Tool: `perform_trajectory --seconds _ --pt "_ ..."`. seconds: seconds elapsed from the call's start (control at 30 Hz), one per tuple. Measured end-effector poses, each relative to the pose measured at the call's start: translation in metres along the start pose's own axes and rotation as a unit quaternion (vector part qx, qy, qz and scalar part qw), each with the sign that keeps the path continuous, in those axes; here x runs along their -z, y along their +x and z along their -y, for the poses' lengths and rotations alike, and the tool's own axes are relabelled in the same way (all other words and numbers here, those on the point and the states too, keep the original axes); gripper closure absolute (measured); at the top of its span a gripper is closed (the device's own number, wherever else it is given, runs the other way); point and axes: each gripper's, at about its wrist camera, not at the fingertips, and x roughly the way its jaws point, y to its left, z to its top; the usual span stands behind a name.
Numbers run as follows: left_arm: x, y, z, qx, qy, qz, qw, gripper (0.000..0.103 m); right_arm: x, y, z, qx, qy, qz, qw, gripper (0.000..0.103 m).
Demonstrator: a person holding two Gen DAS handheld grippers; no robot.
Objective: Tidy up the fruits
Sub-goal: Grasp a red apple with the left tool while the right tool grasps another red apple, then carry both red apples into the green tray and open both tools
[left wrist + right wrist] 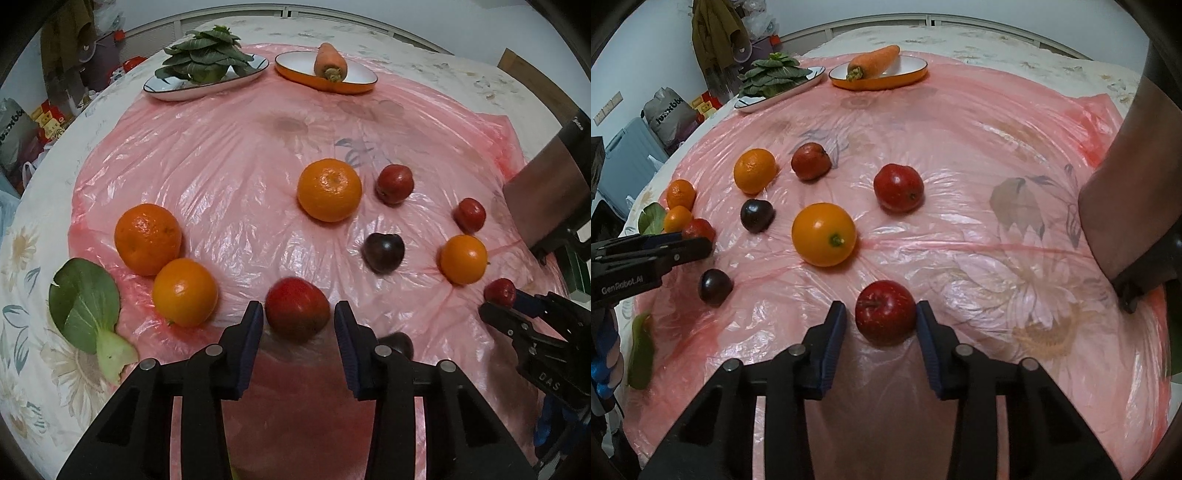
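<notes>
Both grippers are spread apart, each straddling a red fruit on the pink plastic sheet [960, 122]: left gripper [299, 321] around a near reddish fruit [297, 308], right gripper [881, 319] around a small red apple [885, 312], its right pad touching. Probably lining up grabs to sort reds from the oranges [147, 238] on the left.

Left wrist view: low over pink plastic sheet [229, 155], close, looks forward along own fingers toward far table edge. White dish [166, 90] and orange dish [295, 74] at top. Right gripper [496, 308] enters at right edge.

Right wrist view: same low, close, forward aim, set further right. Left gripper [701, 246] enters at left edge.

Shared: both dishes ( [812, 75], [912, 72]), sheet [960, 129], central fruit, e.g. dark plum [383, 253] [757, 215].
</notes>
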Motion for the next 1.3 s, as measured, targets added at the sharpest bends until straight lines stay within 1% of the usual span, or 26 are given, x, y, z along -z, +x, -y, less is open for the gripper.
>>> perform_trajectory --seconds 0.03,0.07,0.13,0.17,0.2,0.37,0.6,0.73,0.87,1.03,1.17,1.23,1.3 --pt "0.000 0.002 0.000 -0.002 -0.001 0.000 1.0000 0.068 0.000 0.000 0.000 0.001 -0.001 0.000 1.000 0.056" --pt "0.000 0.003 -0.001 -0.003 -0.003 0.001 1.0000 0.068 0.000 0.000 0.000 0.001 -0.002 0.000 1.000 0.059" --pt "-0.001 0.005 -0.001 -0.003 -0.006 0.004 1.0000 0.068 0.000 0.001 0.000 0.003 -0.002 -0.001 1.000 0.066" --pt "-0.001 0.006 -0.001 -0.005 -0.006 0.006 1.0000 0.070 -0.001 0.001 0.000 0.004 -0.002 -0.001 1.000 0.073" --pt "-0.001 0.006 0.000 -0.005 -0.005 0.008 0.9999 0.072 -0.001 0.002 0.001 0.005 -0.001 -0.001 1.000 0.073" --pt "0.003 0.002 0.005 -0.016 0.009 0.016 0.9997 0.072 0.002 -0.001 0.004 -0.005 0.007 0.008 1.000 0.073" --pt "0.008 -0.017 0.004 -0.004 -0.007 0.033 0.9994 0.073 0.010 -0.013 0.013 -0.020 0.019 0.022 0.999 0.074" --pt "0.013 -0.031 0.006 -0.001 -0.005 0.041 0.9992 0.073 0.013 -0.025 0.011 -0.022 0.018 0.030 0.999 0.074" --pt "0.019 -0.048 0.006 -0.007 -0.005 0.046 0.9989 0.073 0.018 -0.040 0.012 -0.019 0.022 0.038 0.999 0.074" --pt "0.033 -0.069 0.008 -0.012 -0.004 0.048 0.9988 0.073 0.032 -0.064 0.018 -0.016 0.031 0.048 0.998 0.074" --pt "0.044 -0.087 0.024 -0.006 0.006 0.049 0.9988 0.073 0.047 -0.085 0.028 -0.014 0.042 0.058 0.997 0.074" --pt "0.047 -0.095 0.037 0.001 0.015 0.050 0.9986 0.073 0.056 -0.097 0.038 -0.010 0.050 0.065 0.997 0.074" --pt "0.048 -0.102 0.059 0.010 0.030 0.050 0.9983 0.073 0.064 -0.109 0.049 -0.005 0.059 0.072 0.996 0.074"
